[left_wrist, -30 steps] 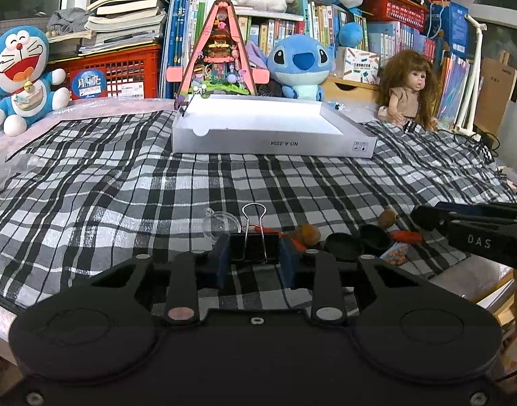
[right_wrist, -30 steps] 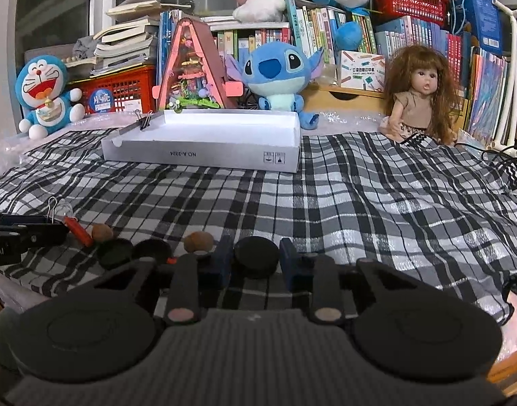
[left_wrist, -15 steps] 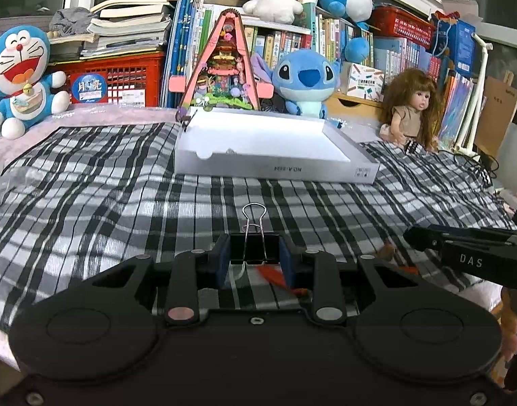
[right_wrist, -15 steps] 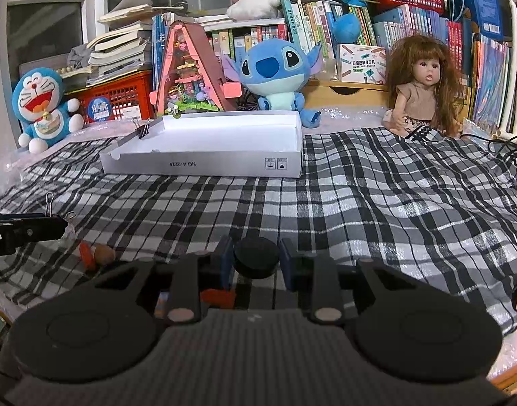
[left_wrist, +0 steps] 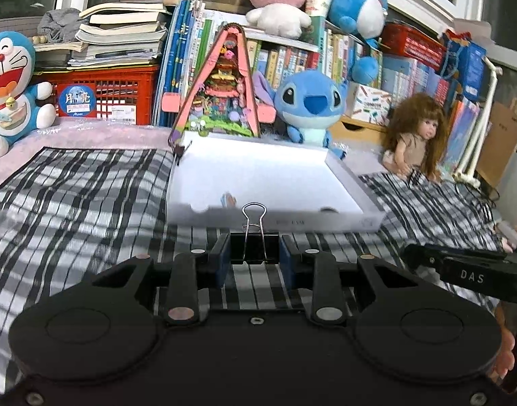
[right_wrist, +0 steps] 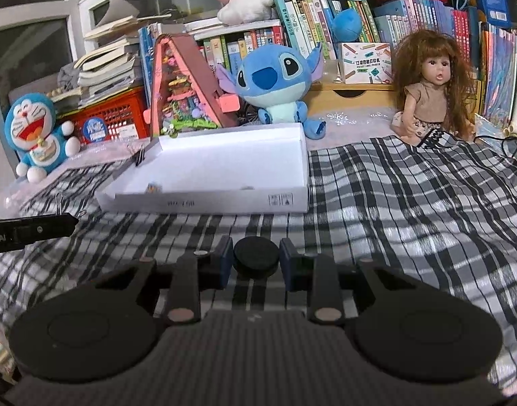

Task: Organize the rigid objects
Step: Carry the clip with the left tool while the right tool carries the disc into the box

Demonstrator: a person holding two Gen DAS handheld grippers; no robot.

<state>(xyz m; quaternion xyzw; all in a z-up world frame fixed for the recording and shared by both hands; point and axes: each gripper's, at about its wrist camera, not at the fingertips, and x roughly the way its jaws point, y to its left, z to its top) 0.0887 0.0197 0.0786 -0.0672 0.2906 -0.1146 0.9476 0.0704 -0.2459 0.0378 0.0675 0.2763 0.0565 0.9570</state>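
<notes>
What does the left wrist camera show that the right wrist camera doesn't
Only the left wrist view shows the black binder clip's body clamped in the left gripper. Only the right wrist view shows the black round disc held by the right gripper. Both show the white tray on the plaid cloth, with the blue plush behind.

A box (right_wrist: 204, 199) is set on the checked cloth (right_wrist: 410, 203), with a plush (right_wrist: 275, 81) and a toy house (right_wrist: 180, 91) parked right behind it. A doll (right_wrist: 427, 94) is sat off to its right, another plush (right_wrist: 35, 132) off to the left.
</notes>
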